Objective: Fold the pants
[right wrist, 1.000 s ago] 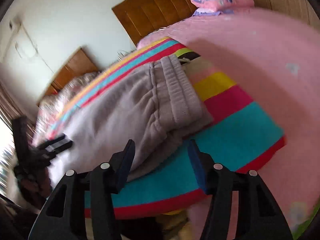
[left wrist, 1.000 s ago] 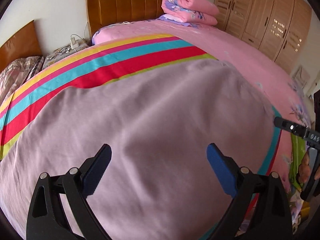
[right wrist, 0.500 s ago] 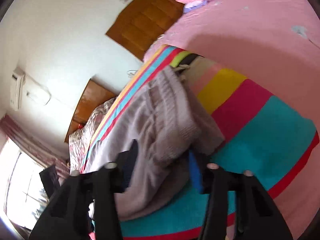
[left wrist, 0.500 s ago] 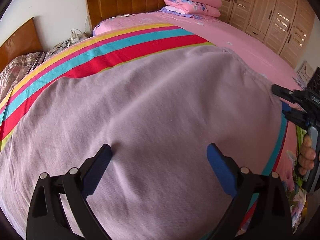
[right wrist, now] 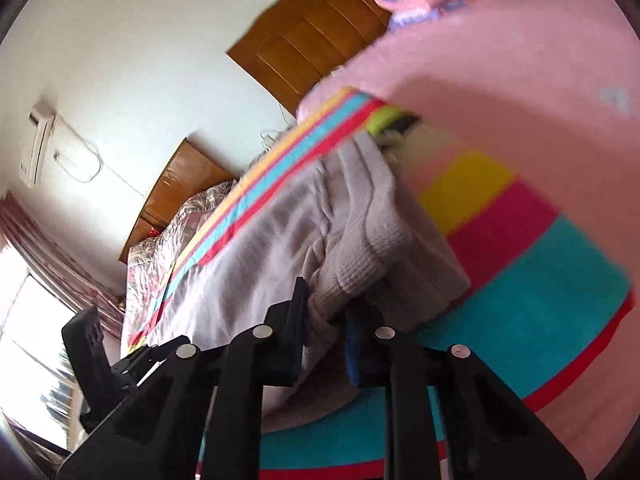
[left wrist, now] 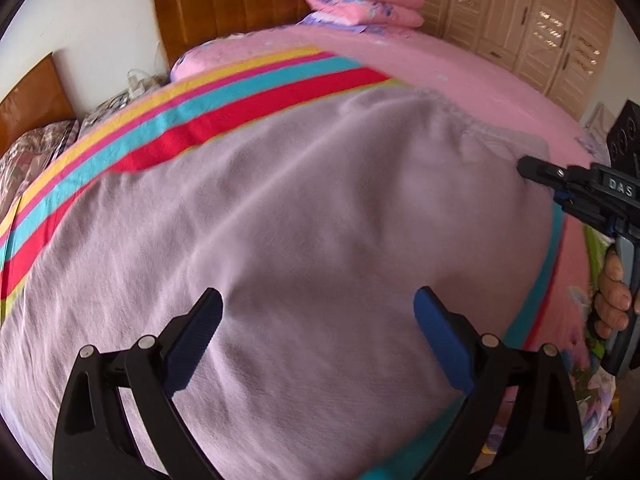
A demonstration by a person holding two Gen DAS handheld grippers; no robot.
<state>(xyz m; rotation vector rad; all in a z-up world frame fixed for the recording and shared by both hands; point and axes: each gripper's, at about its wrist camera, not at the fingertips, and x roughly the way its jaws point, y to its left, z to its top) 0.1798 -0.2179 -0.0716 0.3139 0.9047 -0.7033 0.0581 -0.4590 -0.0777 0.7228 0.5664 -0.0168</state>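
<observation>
Right gripper (right wrist: 326, 320), its jaws closing, pinches the ribbed waistband of the lilac-grey pants (right wrist: 280, 240), lifting that bunched end near the bed's (left wrist: 460, 64) side edge. Left gripper (left wrist: 318, 320) hovers with jaws spread wide over the flat pant leg, gripping nothing. The pants lie across a striped blanket (left wrist: 240, 96). A folded pink quilt (left wrist: 360, 0) sits by the wooden headboard (left wrist: 224, 4).

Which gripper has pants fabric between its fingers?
The right gripper: its jaws are closing on the ribbed waistband of the pants. The left gripper hangs wide open above flat fabric, with nothing between its fingers.
</observation>
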